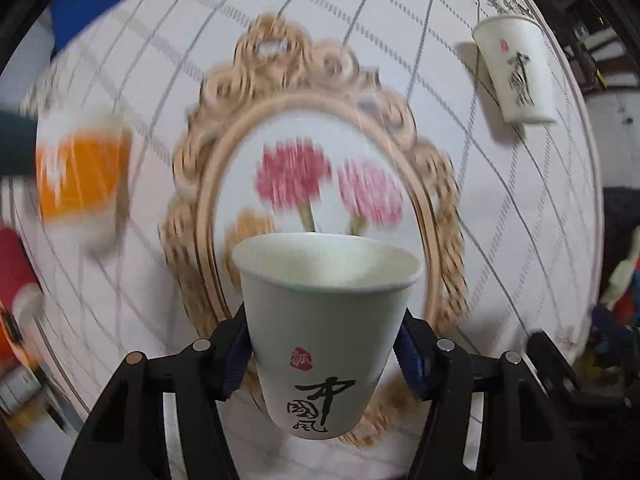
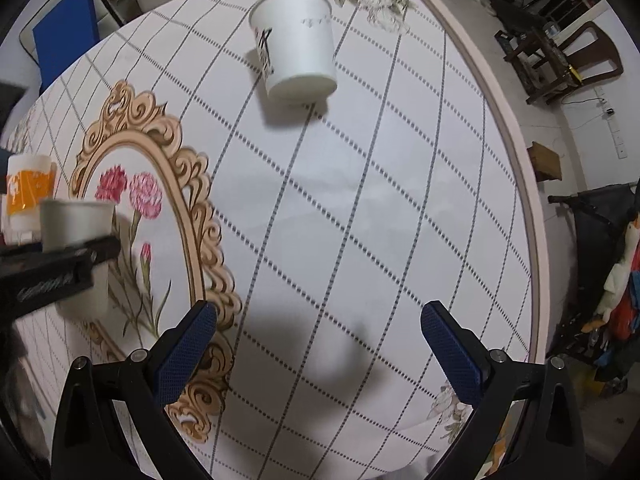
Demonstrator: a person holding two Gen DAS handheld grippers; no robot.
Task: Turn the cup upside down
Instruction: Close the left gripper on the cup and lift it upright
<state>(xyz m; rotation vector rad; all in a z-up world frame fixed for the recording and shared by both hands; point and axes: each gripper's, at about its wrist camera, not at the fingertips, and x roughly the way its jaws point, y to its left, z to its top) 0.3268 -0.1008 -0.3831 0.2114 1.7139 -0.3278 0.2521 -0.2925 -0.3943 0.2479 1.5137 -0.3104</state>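
Note:
My left gripper (image 1: 324, 354) is shut on a white paper cup (image 1: 326, 320) with black calligraphy and a red seal. The cup is held mouth-up above the table, and the surroundings are motion-blurred. It also shows at the left of the right wrist view (image 2: 76, 236), clamped by the left gripper's fingers (image 2: 60, 268). A second white paper cup (image 2: 298, 46) stands upside down on the table at the far side; it also appears in the left wrist view (image 1: 516, 68). My right gripper (image 2: 318, 354) is open and empty above the tablecloth.
A white cup with an orange band (image 1: 82, 170) stands at the left, also seen in the right wrist view (image 2: 28, 190). The round table (image 2: 516, 160) has a checked cloth with a printed flower frame (image 2: 160, 216). Chairs and clutter lie beyond the right edge.

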